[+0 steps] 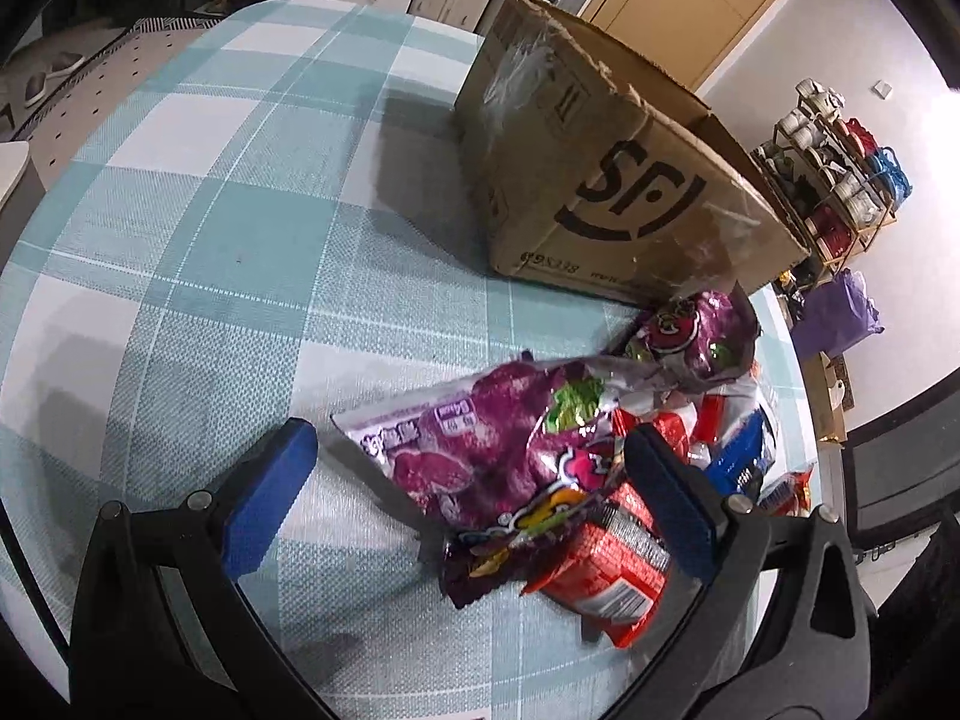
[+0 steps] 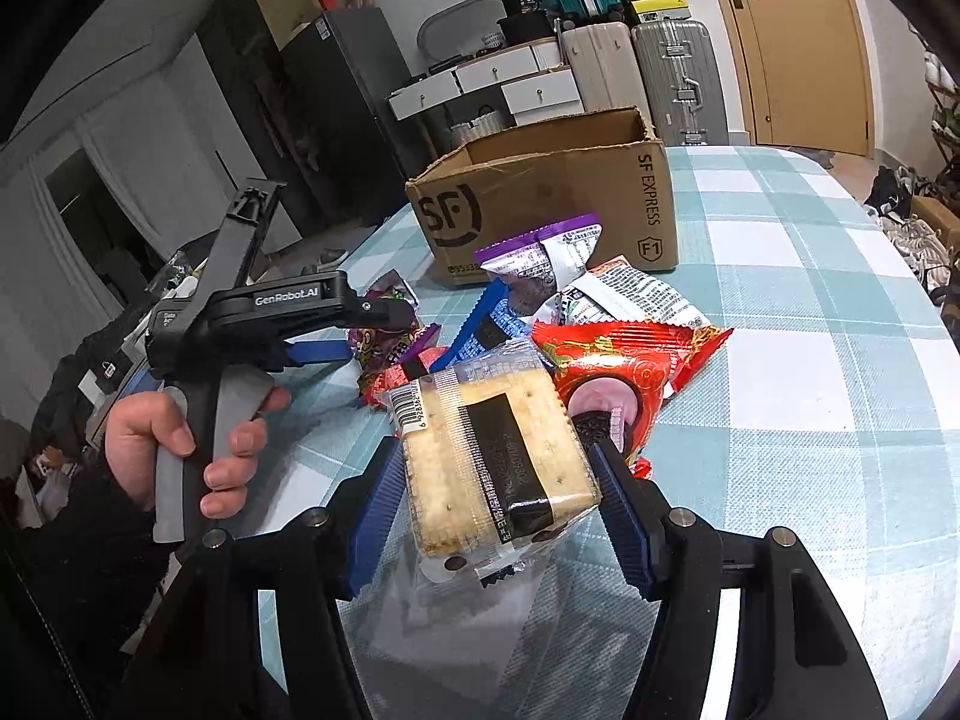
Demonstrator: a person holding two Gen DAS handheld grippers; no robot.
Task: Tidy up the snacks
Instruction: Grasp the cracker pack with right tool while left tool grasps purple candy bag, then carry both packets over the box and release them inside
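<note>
A pile of snack packets lies on the checked tablecloth in front of an open cardboard box [image 1: 606,174] marked SF, also in the right wrist view [image 2: 540,204]. My left gripper [image 1: 474,480] is open, its jaws on either side of a purple snack bag [image 1: 498,450] that lies on a red packet [image 1: 606,570]. My right gripper [image 2: 498,492] is shut on a clear-wrapped cracker pack [image 2: 498,456], held above the table. Behind it lie a red cookie packet [image 2: 624,366], a purple-and-white packet [image 2: 540,258] and a blue wrapper [image 2: 474,324]. The left gripper's body [image 2: 282,312] shows at left.
The table [image 1: 210,210] carries a teal-and-white checked cloth; its right edge runs close to the pile. A rack of cups [image 1: 834,174] stands beyond the table. Suitcases [image 2: 672,72] and drawers [image 2: 510,84] stand behind the box.
</note>
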